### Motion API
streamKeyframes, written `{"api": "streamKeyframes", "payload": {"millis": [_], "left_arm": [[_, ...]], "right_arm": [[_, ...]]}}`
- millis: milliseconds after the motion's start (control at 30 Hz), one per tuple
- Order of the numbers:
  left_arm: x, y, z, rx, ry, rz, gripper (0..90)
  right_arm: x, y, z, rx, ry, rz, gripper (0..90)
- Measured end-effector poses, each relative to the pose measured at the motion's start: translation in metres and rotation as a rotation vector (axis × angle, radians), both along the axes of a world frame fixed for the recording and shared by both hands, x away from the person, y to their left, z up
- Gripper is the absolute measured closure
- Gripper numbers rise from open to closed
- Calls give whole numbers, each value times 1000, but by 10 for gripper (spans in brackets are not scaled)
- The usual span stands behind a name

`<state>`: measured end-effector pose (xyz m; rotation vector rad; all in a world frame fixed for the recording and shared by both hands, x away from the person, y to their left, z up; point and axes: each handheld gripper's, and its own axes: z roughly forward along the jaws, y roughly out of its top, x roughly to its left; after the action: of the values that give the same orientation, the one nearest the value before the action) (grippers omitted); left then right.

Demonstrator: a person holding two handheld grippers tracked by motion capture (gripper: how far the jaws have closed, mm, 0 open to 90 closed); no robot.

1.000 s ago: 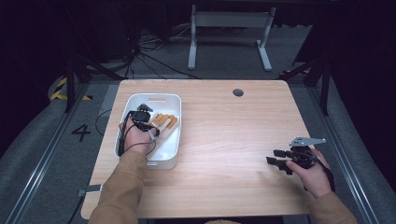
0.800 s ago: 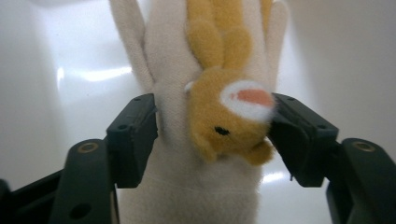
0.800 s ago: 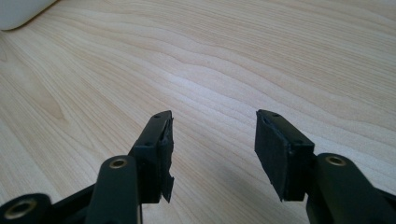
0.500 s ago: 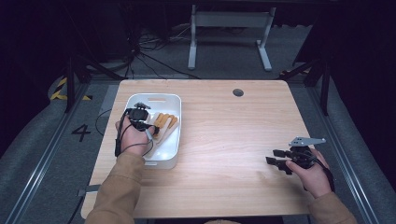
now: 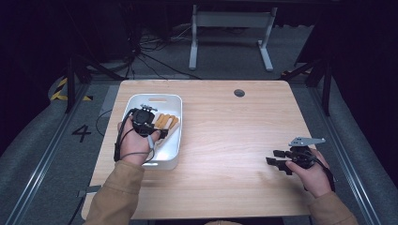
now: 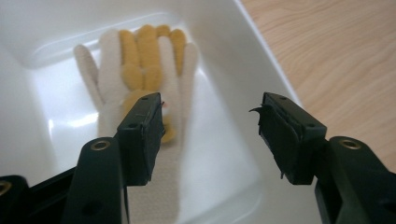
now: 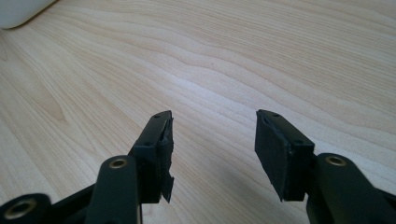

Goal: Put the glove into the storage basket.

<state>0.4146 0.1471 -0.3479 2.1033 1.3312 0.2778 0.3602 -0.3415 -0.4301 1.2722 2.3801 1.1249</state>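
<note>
The glove lay flat on the floor of the white tub, fingers pointing toward twelve o'clock in the left gripper view, its knitted cream fabric overlaid with a mustard-yellow coating on the palm and finger pads. From the high view it lay in the tub at about ten o'clock on the table.

The left gripper hovered just above the glove with its jaws spread wide and nothing between them; the jaw at nine o'clock sat over the palm, the other over bare plastic. The right gripper rested well apart at about four o'clock on the table, its jaws also spread and empty over bare wood.

The likely trouble lay in the glove's thinness. It was limp cloth lying flush on a smooth, glossy floor, so jaws coming straight down could slide over it and close on nothing, or nip only one finger and leave the rest dangling. The tub's steep, rounded wall stood close at three o'clock of the gripper, and the wide jaw on that side could knock it and shove the light tub across the pale, fine-grained wood. The rubbery yellow coating probably offered a better hold than the bare knit.
</note>
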Motion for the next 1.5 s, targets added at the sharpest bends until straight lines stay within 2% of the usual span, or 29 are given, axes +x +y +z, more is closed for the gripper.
{"api": "streamKeyframes", "payload": {"millis": [267,400,533,667,833,1133,1233,1400,1500], "left_arm": [[-25,-25,13,9,-23,-116,401],[-35,-41,15,-1,-32,-171,395],[-43,-55,13,0,-23,-226,387],[-48,-68,9,-4,-4,-288,376],[-55,-81,5,-9,0,-347,371],[-64,-103,-13,-22,21,-441,370],[-65,-105,-18,-47,1,-457,370],[-69,-112,-30,-43,-1,-503,361],[-70,-115,-40,-42,5,-511,350]], "right_arm": [[1,2,0,-3,0,6,476],[0,0,0,-2,1,9,475],[0,0,-1,-3,6,3,474],[0,-1,-1,-4,9,7,472],[0,-2,-2,-4,13,10,471],[0,-3,-4,-5,23,17,466],[0,-3,-5,-7,23,16,463],[0,-2,-8,-15,29,27,461],[-1,-1,-10,-21,29,31,459]]}}
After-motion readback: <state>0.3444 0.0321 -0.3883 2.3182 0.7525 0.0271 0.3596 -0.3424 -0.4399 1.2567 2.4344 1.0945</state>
